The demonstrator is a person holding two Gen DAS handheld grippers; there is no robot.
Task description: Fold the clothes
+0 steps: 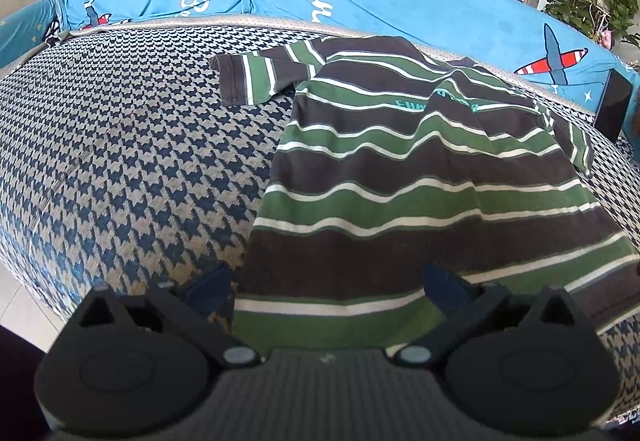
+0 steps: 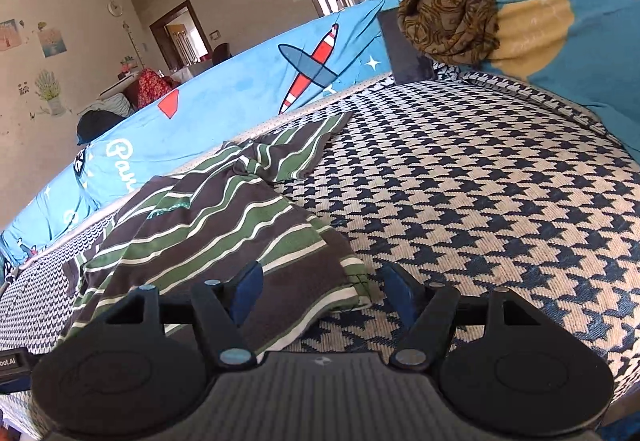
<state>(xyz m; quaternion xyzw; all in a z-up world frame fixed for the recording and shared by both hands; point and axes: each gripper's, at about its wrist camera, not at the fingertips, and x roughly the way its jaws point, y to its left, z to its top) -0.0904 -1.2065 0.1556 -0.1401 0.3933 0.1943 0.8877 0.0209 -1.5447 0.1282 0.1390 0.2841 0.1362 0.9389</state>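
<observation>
At the striped shirt's (image 1: 420, 169) near hem, both grippers (image 1: 326, 287) (image 2: 322, 291) stand wide open, empty; pinch hem corners squarely, both layers.

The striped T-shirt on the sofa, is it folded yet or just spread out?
Mostly spread out: the striped T-shirt lies rumpled, one sleeve stretched sideways, the other side flopped over.

A: From my left camera the shirt (image 1: 420, 177) runs off at three o'clock, and its hem hides behind the gripper body at six.

B: The teal print on its chest is too creased for me to read. On my right camera, the sofa cover's (image 2: 224, 109) white lettering gets cut behind the shirt at nine.
</observation>
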